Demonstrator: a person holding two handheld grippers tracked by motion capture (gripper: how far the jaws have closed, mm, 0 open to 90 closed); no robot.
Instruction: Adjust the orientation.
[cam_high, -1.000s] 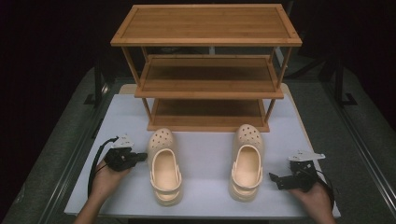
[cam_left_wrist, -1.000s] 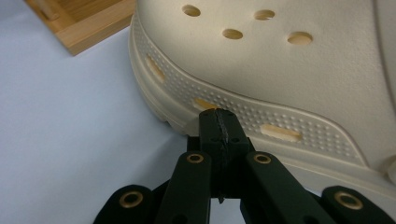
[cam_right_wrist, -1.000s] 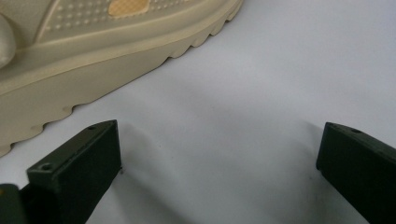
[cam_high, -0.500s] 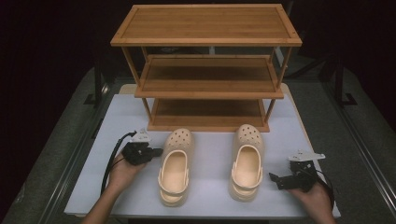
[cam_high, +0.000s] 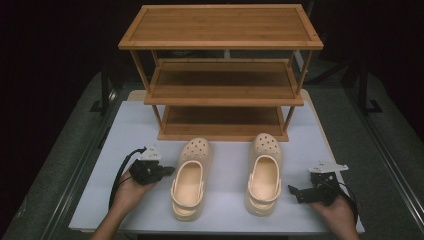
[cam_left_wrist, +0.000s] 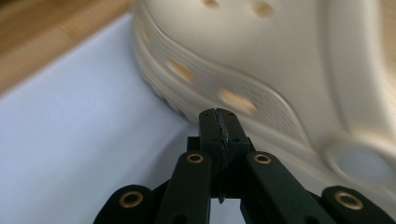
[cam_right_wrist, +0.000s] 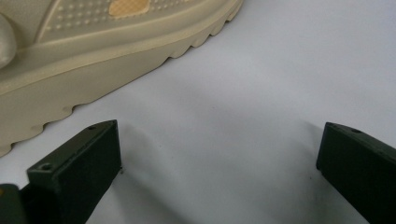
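Two beige clogs lie on the white table, toes toward the wooden shoe rack (cam_high: 222, 95). My left gripper (cam_high: 169, 171) is shut with nothing between its jaws, and its tip rests against the outer side of the left clog (cam_high: 190, 177). In the left gripper view the closed tip (cam_left_wrist: 219, 116) meets that clog's sole edge (cam_left_wrist: 261, 60). My right gripper (cam_high: 294, 191) stands open just right of the right clog (cam_high: 264, 172), apart from it. The right gripper view has its jaws (cam_right_wrist: 222, 137) wide over bare table, with the clog's sole (cam_right_wrist: 93, 56) at upper left.
The three-tier rack stands at the back of the white table (cam_high: 230, 150), all its shelves bare. Dark floor and stands surround the table. Both hands rest near the front edge.
My left hand and gripper have moved right, and the left clog has slid right with them, toe swung slightly toward the rack. The right gripper and right clog have stayed put.
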